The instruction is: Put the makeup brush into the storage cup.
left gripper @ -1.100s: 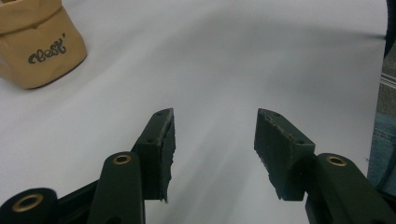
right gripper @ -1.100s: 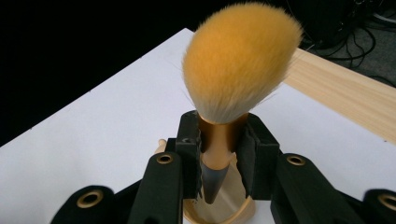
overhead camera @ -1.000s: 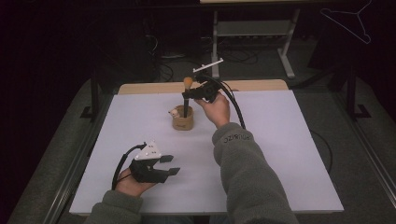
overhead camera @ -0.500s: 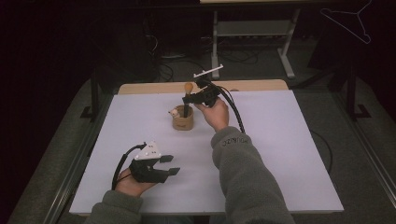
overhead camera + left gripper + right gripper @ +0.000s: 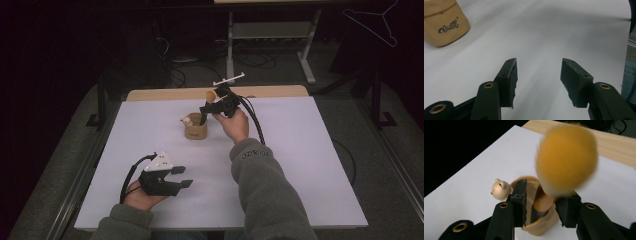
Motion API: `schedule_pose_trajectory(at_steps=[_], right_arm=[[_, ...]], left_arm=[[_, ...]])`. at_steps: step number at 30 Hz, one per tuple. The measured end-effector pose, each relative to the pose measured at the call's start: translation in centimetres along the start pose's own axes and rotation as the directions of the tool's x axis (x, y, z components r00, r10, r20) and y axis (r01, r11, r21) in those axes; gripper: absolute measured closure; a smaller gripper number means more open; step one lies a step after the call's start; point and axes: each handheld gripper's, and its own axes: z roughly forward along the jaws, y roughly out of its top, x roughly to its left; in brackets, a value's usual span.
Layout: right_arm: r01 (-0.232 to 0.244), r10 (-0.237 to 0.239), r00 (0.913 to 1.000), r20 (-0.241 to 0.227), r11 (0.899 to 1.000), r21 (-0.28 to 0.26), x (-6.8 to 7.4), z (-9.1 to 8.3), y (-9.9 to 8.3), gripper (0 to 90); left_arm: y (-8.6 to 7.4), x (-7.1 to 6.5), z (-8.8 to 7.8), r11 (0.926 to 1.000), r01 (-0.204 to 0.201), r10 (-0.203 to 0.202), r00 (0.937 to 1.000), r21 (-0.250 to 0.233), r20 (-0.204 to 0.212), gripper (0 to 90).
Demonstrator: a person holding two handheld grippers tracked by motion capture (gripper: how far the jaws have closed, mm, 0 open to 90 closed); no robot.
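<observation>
A tan paper-like cup (image 5: pixel 195 131) with dark lettering stands on the white table (image 5: pixel 310 165), left of centre toward the back. A small bear figure (image 5: pixel 187 120) sits at its left rim. A brush with a round orange head (image 5: pixel 211 95) leans in the cup, handle down. My right gripper (image 5: pixel 205 108) is just above the cup, shut on the brush below its head. In the right gripper view the brush (image 5: pixel 566 157) stands between the jaws of the gripper (image 5: pixel 541 195), above the cup (image 5: pixel 544 226) and bear (image 5: pixel 499 190). My left gripper (image 5: pixel 182 176) rests open near the front left, nothing between its fingers (image 5: pixel 510 77); the cup (image 5: pixel 444 25) lies far ahead.
A bare wooden strip (image 5: pixel 170 94) runs along the table's back edge. The right gripper's cable (image 5: pixel 255 125) trails over the sleeve. Behind the table stand a metal frame (image 5: pixel 270 35) and floor cables; a wire hanger (image 5: pixel 375 20) hangs at the top right.
The right gripper and the brush have shifted slightly down and to the right over the cup. The left gripper has stayed put.
</observation>
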Motion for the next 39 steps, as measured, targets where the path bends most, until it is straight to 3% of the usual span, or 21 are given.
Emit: schedule_pose_trajectory(at_steps=[10, 13, 26, 27, 30, 32, 34, 36, 39], right_arm=[[-0.008, 0.008, 1.0000, 0.003, 1.000, -0.024, -0.3, -1.0, -1.1, 44.9], [0.010, -0.010, 0.9999, 0.008, 0.999, -0.037, -0.2, -1.6, -1.5, 41.3], [0.082, -0.080, 0.9955, 0.051, 0.996, -0.034, -0.2, -4.6, -4.2, 34.0], [0.079, -0.078, 0.9956, 0.052, 0.996, -0.031, -0.1, -4.9, -4.5, 33.5], [0.104, -0.102, 0.9931, 0.059, 0.994, -0.034, -0.2, -5.5, -5.3, 32.1], [0.097, -0.094, 0.9938, 0.060, 0.994, -0.042, -0.1, -6.0, -5.8, 31.8], [0.096, -0.093, 0.9938, 0.061, 0.994, -0.047, -0.2, -6.5, -6.3, 31.2], [0.102, -0.098, 0.9925, 0.072, 0.994, -0.044, -0.2, -6.9, -6.8, 30.4], [0.111, -0.108, 0.9911, 0.078, 0.993, -0.040, -0.3, -7.6, -7.5, 29.6]], left_arm=[[0.0, 0.1, 0.0, 1.0000, 0.005, -0.005, 0.9999, 0.000, -0.012, 44.3], [0.0, 0.1, 0.0, 0.9999, 0.010, -0.010, 0.9997, -0.004, -0.020, 42.9], [-0.1, 0.4, -0.1, 0.9993, 0.036, -0.036, 0.9981, -0.006, -0.051, 36.5], [0.0, 0.6, -0.2, 0.9999, 0.016, -0.015, 0.9985, 0.002, -0.053, 36.0], [0.0, 0.7, -0.2, 0.9998, 0.020, -0.019, 0.9981, 0.004, -0.058, 35.0], [0.0, 0.6, -0.2, 0.9994, 0.033, -0.033, 0.9978, -0.006, -0.058, 34.3], [0.0, 0.7, -0.3, 0.9998, 0.017, -0.016, 0.9980, 0.008, -0.062, 33.9], [0.0, 0.7, -0.2, 0.9995, 0.031, -0.031, 0.9976, 0.002, -0.061, 33.6], [0.0, 0.8, -0.3, 0.9997, 0.022, -0.022, 0.9978, 0.008, -0.062, 33.0]])
